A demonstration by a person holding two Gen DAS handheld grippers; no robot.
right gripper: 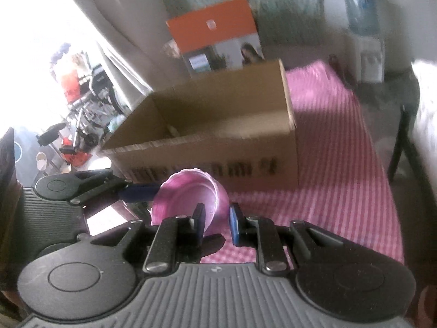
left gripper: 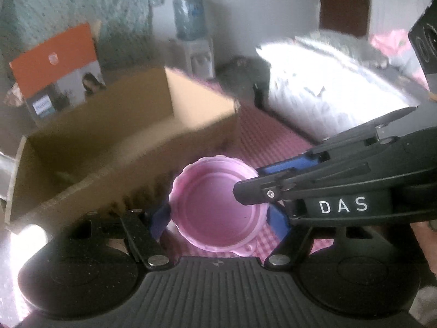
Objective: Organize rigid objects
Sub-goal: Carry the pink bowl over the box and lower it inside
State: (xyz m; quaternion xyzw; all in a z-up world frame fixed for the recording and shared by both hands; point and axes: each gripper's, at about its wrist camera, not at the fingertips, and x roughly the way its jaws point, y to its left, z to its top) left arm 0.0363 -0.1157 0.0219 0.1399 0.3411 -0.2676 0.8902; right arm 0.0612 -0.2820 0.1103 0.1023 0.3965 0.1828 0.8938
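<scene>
Both grippers grasp one pink bowl (left gripper: 215, 205) — left gripper (left gripper: 218, 218) spans its sides, right gripper (right gripper: 217, 220) pinches its rim. It hangs over pink cloth (right gripper: 341, 164), just before the open box (right gripper: 218, 125).

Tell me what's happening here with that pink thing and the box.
A person is working with two handheld tongs. Both grip one pink plastic lid: the left tongs span it across its width, while the right tongs pinch its rim. The lid sits tilted above the pink checked tablecloth, just in front of an open cardboard box. The box looks like the place it is headed, but the lid is not in it yet.
</scene>
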